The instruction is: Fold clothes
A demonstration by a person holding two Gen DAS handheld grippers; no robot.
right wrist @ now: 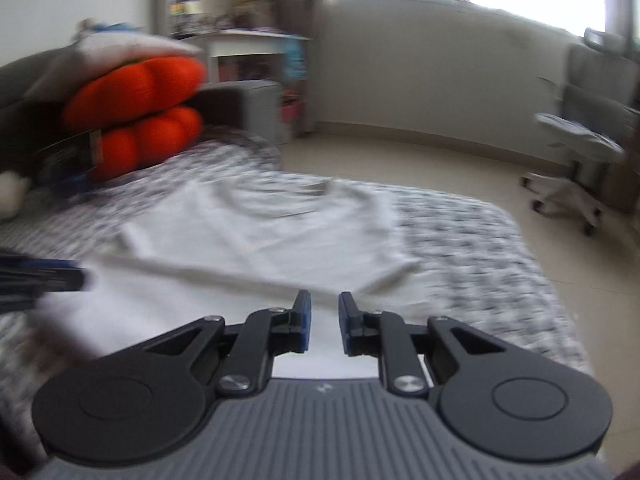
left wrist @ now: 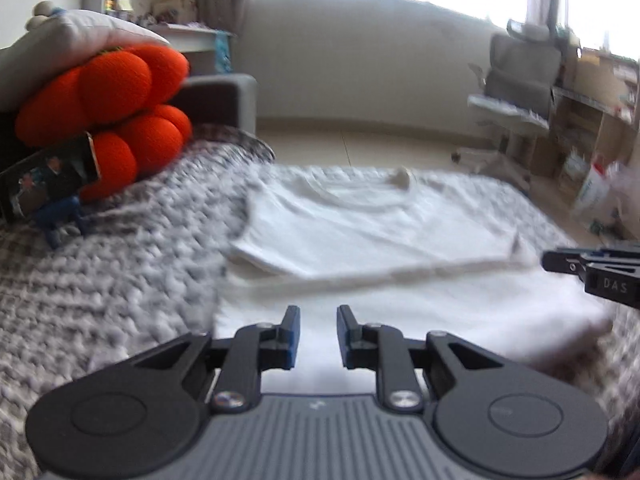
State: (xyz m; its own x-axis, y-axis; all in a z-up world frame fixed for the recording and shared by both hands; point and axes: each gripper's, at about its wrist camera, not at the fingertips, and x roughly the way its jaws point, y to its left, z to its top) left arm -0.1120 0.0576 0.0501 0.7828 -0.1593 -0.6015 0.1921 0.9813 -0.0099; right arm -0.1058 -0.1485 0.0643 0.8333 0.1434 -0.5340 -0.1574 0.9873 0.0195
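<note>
Each hand-held gripper, left (left wrist: 318,336) and right (right wrist: 325,322), hovers narrowly parted, empty, over the white T-shirt's (left wrist: 360,220) near edge.

Soft white cloth shirt (left wrist: 360,232) on a rough, nubbly knitted blanket (left wrist: 120,280)

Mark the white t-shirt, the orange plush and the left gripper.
white t-shirt (left wrist: 360,236): left wrist view, chest panel below the collar.
orange plush (left wrist: 116,84): left wrist view, upper round lobe.
left gripper (left wrist: 318,336): left wrist view, gap midway between the blue-padded fingertips.
</note>
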